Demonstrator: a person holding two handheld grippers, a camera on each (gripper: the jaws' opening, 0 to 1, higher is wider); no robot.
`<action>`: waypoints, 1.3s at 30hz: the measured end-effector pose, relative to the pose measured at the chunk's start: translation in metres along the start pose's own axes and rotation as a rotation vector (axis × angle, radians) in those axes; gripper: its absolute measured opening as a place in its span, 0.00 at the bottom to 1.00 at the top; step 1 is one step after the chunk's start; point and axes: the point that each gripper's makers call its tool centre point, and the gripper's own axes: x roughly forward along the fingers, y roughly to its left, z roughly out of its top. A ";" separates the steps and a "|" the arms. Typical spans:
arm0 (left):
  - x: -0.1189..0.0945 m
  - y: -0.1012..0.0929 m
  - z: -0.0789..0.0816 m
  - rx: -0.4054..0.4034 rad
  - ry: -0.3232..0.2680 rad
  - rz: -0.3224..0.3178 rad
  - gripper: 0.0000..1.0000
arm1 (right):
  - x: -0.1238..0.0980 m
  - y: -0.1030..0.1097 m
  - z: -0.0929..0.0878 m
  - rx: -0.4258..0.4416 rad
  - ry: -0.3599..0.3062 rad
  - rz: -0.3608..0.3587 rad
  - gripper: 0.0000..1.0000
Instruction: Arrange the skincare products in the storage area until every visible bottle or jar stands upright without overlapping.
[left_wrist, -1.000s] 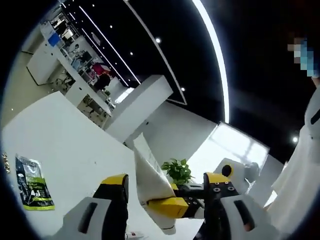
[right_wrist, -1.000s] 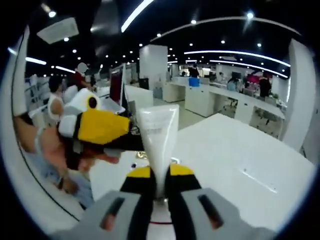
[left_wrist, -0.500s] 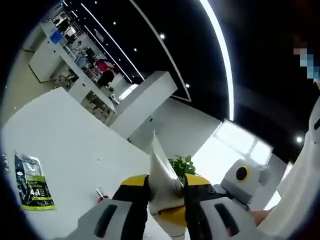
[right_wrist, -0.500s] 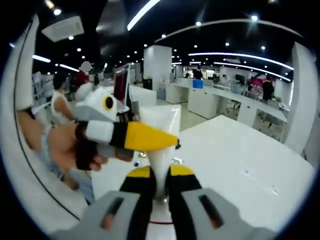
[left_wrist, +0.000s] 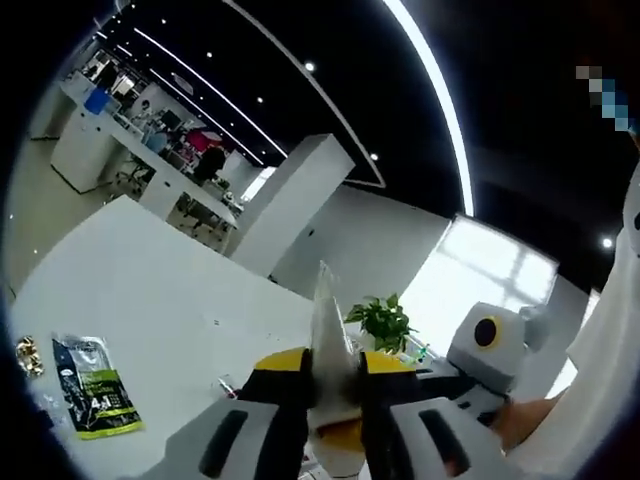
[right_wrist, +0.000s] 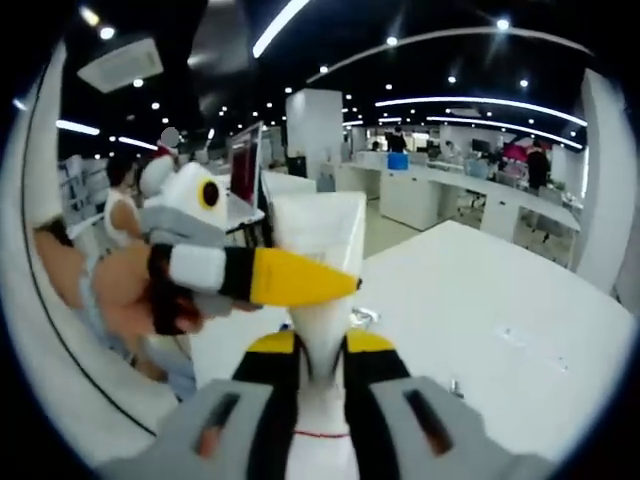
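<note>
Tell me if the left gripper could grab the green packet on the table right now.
Probably not as things stand: the left gripper is shut on the white tube, which the right gripper also clamps. The green packet lies flat and unobstructed on the white table.

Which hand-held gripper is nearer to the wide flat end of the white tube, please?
Left. The left hand-held gripper clamps the white tube midway up, just below that end; the right hand-held gripper grips it lower, near its narrow end.

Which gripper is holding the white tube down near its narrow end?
The right gripper: it pinches the white tube low, while the left gripper clamps across higher up.
</note>
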 end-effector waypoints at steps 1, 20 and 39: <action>-0.001 0.000 0.000 0.005 0.001 -0.002 0.14 | 0.001 0.001 0.000 -0.003 0.000 0.000 0.15; -0.023 0.003 -0.018 0.288 0.166 -0.094 0.10 | -0.017 0.004 -0.014 0.026 0.029 0.080 0.34; -0.033 0.012 -0.092 0.484 0.398 -0.129 0.10 | -0.038 0.008 -0.015 -0.087 0.088 0.203 0.38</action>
